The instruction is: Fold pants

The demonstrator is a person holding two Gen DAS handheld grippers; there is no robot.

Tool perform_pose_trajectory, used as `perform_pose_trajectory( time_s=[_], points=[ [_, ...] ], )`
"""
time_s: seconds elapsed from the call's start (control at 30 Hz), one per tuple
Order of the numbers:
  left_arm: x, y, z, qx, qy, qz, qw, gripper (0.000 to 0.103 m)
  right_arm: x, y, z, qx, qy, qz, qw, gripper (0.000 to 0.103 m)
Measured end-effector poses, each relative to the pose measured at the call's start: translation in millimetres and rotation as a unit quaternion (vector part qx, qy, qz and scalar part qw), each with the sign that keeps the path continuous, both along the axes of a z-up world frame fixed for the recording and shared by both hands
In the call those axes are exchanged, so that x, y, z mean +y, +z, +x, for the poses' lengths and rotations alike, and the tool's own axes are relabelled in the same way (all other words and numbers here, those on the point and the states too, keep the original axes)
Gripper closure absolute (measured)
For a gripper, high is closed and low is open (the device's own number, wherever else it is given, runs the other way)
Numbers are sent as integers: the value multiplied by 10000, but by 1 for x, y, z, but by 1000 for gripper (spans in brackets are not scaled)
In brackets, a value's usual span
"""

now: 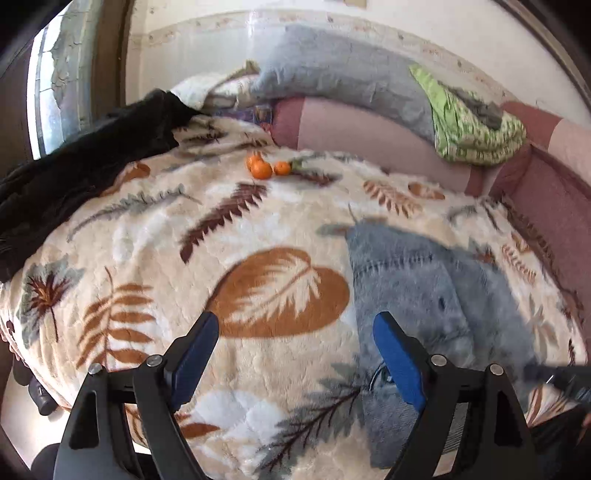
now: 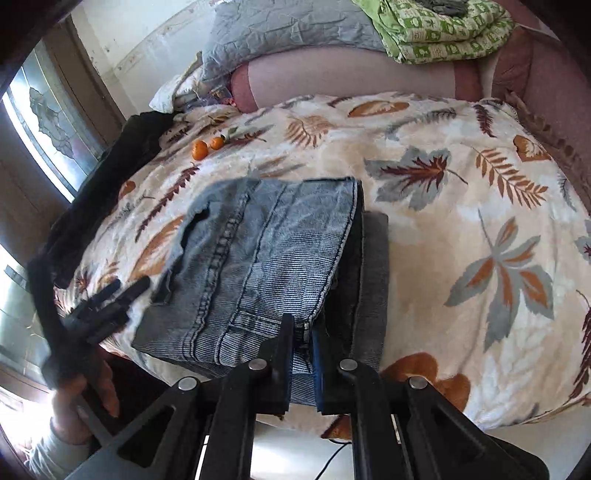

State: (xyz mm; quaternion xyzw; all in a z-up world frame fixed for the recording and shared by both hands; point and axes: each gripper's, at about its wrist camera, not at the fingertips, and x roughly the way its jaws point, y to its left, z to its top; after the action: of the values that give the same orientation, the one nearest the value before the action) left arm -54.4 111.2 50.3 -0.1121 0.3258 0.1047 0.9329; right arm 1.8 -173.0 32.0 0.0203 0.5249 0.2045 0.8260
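Three oranges (image 1: 264, 166) sat near the bed's far edge, a black garment (image 1: 92, 155) on its left edge, a green quilt (image 2: 443, 29) on the sofa back behind. The jeans (image 2: 258, 258) lay folded at the near edge over a grey garment (image 2: 375, 277). Your right gripper (image 2: 303, 354) was clamped on the jeans' near fold, pointing steeply down. Your left gripper (image 1: 295, 354) hovered beside them, jaws wide apart and empty.

Two claw-mounted fisheyes, angled down over the blanket (image 1: 280, 362); right nearer; shared oranges (image 2: 200, 150) and jeans (image 2: 258, 266).
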Motion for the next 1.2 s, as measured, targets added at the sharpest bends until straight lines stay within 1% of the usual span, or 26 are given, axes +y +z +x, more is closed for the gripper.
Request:
perform_pose_trajectory(
  time_s=[0.07, 0.13, 0.2, 0.23, 0.27, 0.3, 0.33, 0.43, 0.5, 0.57, 0.6, 0.63, 0.67, 0.7, 0.73, 0.8, 0.83, 0.9, 0.93, 0.97, 1.03, 1.07, 1.1, 1.13, 1.17, 1.2],
  points=[
    [1, 22, -7, -438, 21, -97, 9990, 17, 1, -26, 0, 252, 18, -26, 9997, 94],
    [-7, 28, 0, -450, -119, -5, 9989, 15, -1, -33, -1, 206, -45, 26, 9998, 94],
    [-27, 11, 20, 31, -472, 311, 9984, 15, -1, -31, 1, 242, -53, 67, 9997, 94],
    [-42, -9, 33, 506, -680, 631, 9944, 15, -2, -31, 2, 284, -18, 67, 9996, 93],
    [-59, -36, 47, 1191, -929, 1038, 9831, 14, -3, -31, 3, 317, -8, 110, 9994, 92],
    [-71, -54, 51, 1404, -964, 1440, 9748, 14, -6, -30, 4, 368, -14, 188, 9991, 92],
    [-72, -54, 42, 894, -850, 1530, 9805, 14, -8, -31, 4, 445, -43, 265, 9986, 91],
    [-63, -54, 44, 1029, -791, 1202, 9842, 14, -25, -20, 4, 494, -269, 517, 9971, 88],
    [-61, -55, 45, 1040, -842, 1155, 9842, 14, -35, 3, 4, 145, -557, 518, 9970, 86],
    [-63, -56, 43, 983, -803, 1207, 9845, 14, -41, 33, 8, -187, -701, 910, 9932, 83],
    [-64, -56, 42, 964, -780, 1240, 9845, 14, -41, 46, 11, -288, -694, 1148, 9905, 78],
    [-65, -56, 42, 955, -773, 1261, 9844, 14, -37, 58, 17, -334, -597, 1376, 9881, 57],
    [-65, -56, 43, 951, -779, 1255, 9845, 14, -31, 66, 23, -385, -470, 1605, 9852, 31],
    [-64, -56, 43, 950, -786, 1224, 9848, 14, -26, 72, 30, -465, -339, 1818, 9817, 24],
    [-63, -56, 42, 941, -790, 1185, 9853, 14, -19, 73, 37, -497, -214, 1942, 9795, 22],
    [-63, -56, 40, 910, -796, 1161, 9858, 14, -6, 53, 56, -177, -188, 1858, 9823, 22],
    [-63, -56, 40, 885, -800, 1165, 9860, 14, 1, 31, 63, 170, -234, 1777, 9837, 22],
    [-62, -55, 37, 818, -842, 1124, 9867, 14, 4, -29, 73, 1041, -460, 1320, 9847, 22],
    [-62, -52, 35, 746, -833, 1094, 9877, 14, 0, -45, 72, 1038, -491, 1353, 9841, 26],
    [-60, -47, 31, 626, -769, 1088, 9891, 14, -3, -42, 66, 711, -405, 1399, 9868, 27],
    [-60, -28, 16, 17, -598, 1119, 9919, 15, 5, -33, 60, 557, -187, 1018, 9931, 28],
    [-61, -19, 9, -346, -527, 1183, 9910, 15, 11, -30, 59, 527, -66, 795, 9954, 28],
    [-65, -13, 7, -493, -568, 1263, 9891, 15, 16, -30, 61, 534, 31, 637, 9965, 28],
    [-70, -13, 11, -381, -739, 1330, 9876, 15, 18, -29, 63, 582, 47, 573, 9966, 28],
    [-80, -24, 20, 38, -1038, 1432, 9842, 15, 18, -27, 66, 679, 26, 559, 9961, 28],
    [-90, -46, 33, 654, -1317, 1599, 9761, 14, 17, -25, 70, 772, -33, 558, 9954, 28]
  ],
)
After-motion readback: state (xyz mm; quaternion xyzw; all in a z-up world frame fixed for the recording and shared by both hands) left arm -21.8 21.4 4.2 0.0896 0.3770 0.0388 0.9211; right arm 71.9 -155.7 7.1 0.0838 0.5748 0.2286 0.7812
